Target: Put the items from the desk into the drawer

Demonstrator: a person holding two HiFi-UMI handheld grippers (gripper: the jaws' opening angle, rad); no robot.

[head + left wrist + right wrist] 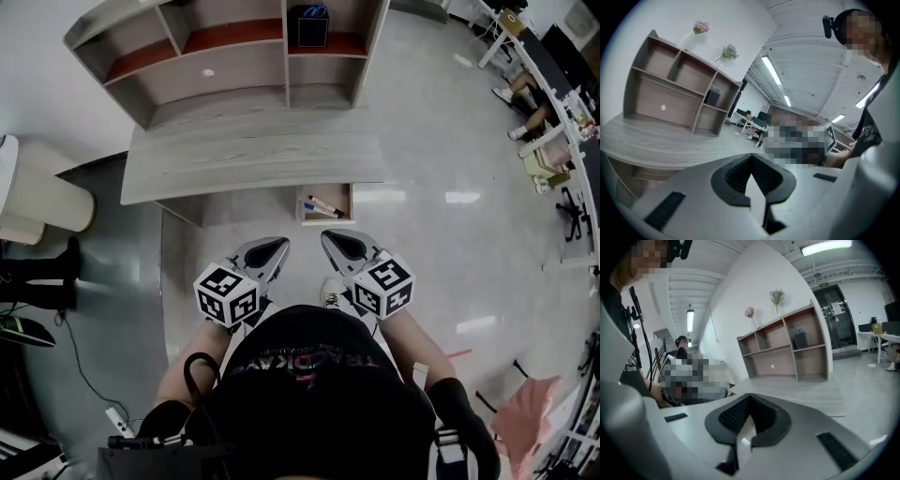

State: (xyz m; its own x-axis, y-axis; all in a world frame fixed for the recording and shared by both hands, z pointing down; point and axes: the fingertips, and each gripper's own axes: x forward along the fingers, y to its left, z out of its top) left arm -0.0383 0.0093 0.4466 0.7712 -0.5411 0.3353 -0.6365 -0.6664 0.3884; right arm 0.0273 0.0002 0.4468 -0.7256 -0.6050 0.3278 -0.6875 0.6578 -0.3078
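Note:
The grey wooden desk (pixel 253 159) lies ahead of me with nothing on its top. Under its front edge a small drawer (pixel 325 203) is pulled out, and a few pens lie in it. My left gripper (pixel 272 247) and right gripper (pixel 334 240) hover side by side close to my body, short of the drawer and pointing toward the desk. In the left gripper view the left gripper (pixel 751 158) has its jaws together with nothing between them. The right gripper (pixel 749 400) shows the same in the right gripper view. The desk (pixel 797 392) stretches out beyond it.
A shelf unit (pixel 234 56) stands at the back of the desk with a dark box (pixel 312 25) in one cubby. Two flower stems (pixel 729 51) top the shelf. A pale round seat (pixel 37 197) stands at the left, cables (pixel 84 375) on the floor, office furniture (pixel 553 122) at the right.

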